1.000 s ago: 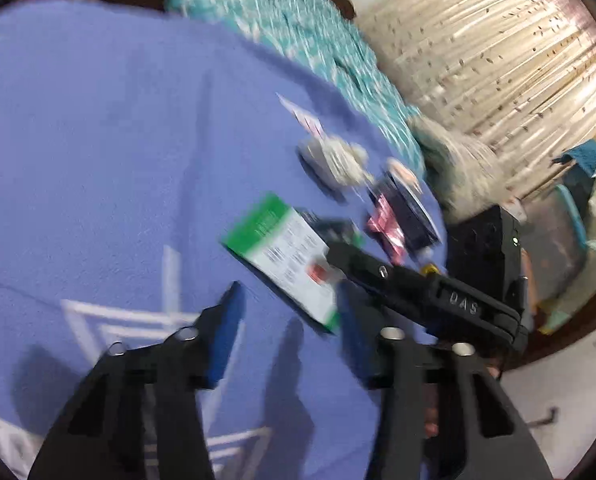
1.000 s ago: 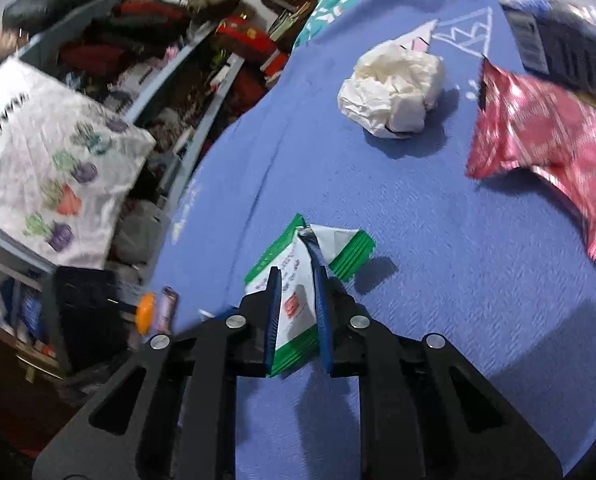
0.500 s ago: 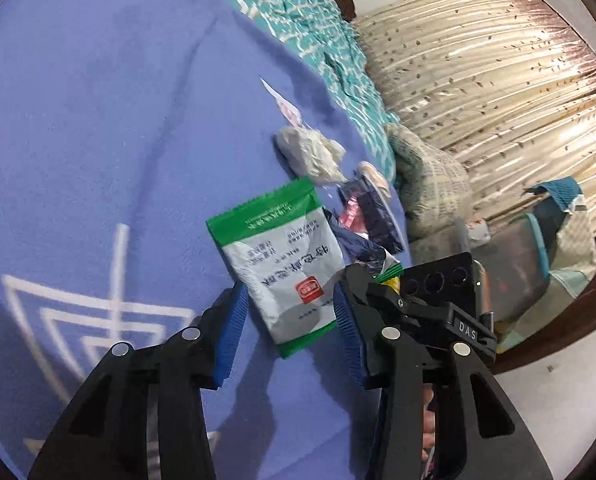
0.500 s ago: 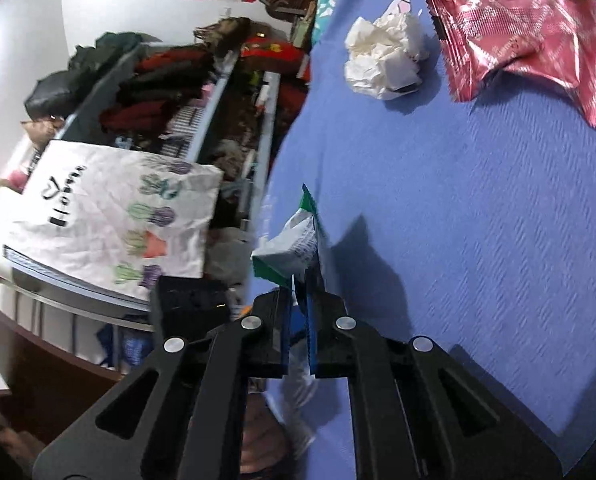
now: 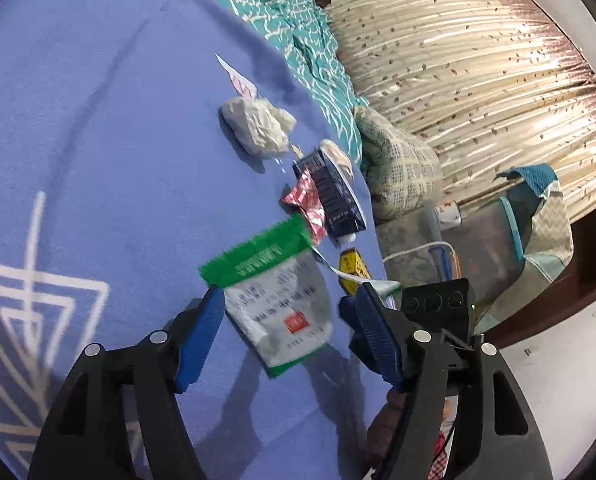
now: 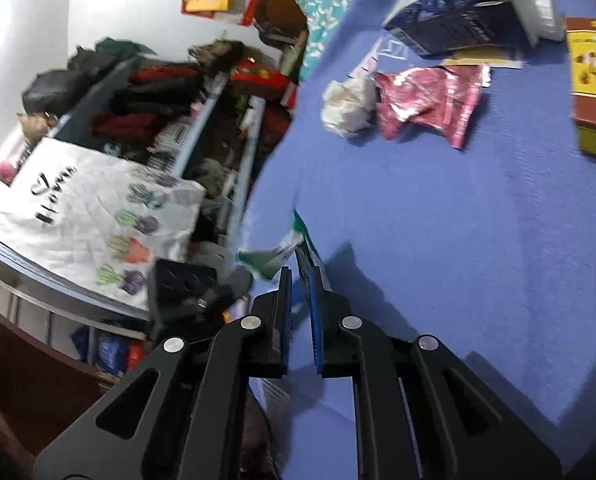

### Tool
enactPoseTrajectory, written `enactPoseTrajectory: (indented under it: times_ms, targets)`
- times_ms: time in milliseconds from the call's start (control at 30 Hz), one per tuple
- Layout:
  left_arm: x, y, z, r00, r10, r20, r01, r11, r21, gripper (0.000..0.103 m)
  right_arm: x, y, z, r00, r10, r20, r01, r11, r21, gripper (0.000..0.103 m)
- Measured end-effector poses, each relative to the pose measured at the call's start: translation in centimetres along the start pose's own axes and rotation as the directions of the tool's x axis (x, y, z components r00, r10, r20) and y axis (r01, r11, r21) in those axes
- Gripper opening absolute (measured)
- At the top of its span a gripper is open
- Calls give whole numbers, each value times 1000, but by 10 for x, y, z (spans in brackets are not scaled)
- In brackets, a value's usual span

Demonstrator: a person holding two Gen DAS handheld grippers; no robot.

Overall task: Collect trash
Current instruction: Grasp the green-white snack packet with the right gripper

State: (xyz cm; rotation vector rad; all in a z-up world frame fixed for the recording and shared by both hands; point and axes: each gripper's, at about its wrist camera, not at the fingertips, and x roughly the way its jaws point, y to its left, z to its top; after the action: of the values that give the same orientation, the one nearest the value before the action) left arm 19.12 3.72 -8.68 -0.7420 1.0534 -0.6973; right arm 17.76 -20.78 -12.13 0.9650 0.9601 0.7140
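Note:
A green-and-white snack packet hangs just above the blue blanket. My right gripper is shut on the packet by one edge, and its jaws are starting to ease apart. In the left wrist view the packet sits between the pads of my left gripper. Those jaws are opening and neither pad presses on it. Farther along the blanket lie a crumpled white paper, a red foil wrapper and a dark blue carton.
A yellow-and-red box lies at the right of the blanket. Beside the bed hangs a white cloth bag with cactus prints, in front of cluttered shelves. A curtain and a plastic bin stand past the bed's far edge.
My right gripper lifted the packet off the blanket and carried it toward the bed's edge near the bag. My left gripper's jaws widened, with the packet now between them.

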Motion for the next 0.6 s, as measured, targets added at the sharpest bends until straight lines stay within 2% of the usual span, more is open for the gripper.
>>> enactPoseTrajectory:
  times_ms: [33,67,100,133,200,267,333,400,433,533,567,600]
  targets:
    - [2,-3,-1,1000,4,-8,-4,1000,7,65,-6,0,-1,1000,-30,7,31,999,-15,25]
    - [2,-3,-3,1000,9,-12,-9,1000,15,65,-15,1,1,997,-71,29,72,997,-41,48]
    - [4,-6,-4,1000,24,-16,-24,999,28,65,-23,3,6,991,-120,62,125,989,-75,65]
    - [6,-9,-5,999,43,-17,-42,998,41,65,-29,10,10,976,-185,112,198,973,-118,77]
    - [7,-10,-7,998,63,-17,-62,997,54,65,-29,24,27,929,-320,184,357,906,-226,71]
    - [8,-9,-8,996,81,-21,-80,995,56,65,-19,33,43,867,-449,215,497,807,-319,59]
    - [11,-10,-10,995,98,-21,-96,993,63,65,-2,32,56,805,-553,216,590,712,-381,55]
    - [12,-11,-12,993,114,-22,-112,991,72,65,14,28,69,749,-623,226,652,632,-419,55]
    - [13,-13,-13,992,126,-25,-123,989,78,65,21,26,73,728,-646,232,671,598,-438,56]
    - [15,-15,-17,989,145,-32,-141,985,95,65,36,20,83,684,-687,245,705,535,-466,56]
    - [16,-17,-19,988,150,-33,-146,984,103,65,41,17,87,676,-699,234,707,527,-471,56]
    - [17,-18,-20,987,158,-29,-154,982,113,65,46,13,89,681,-701,212,699,534,-475,54]
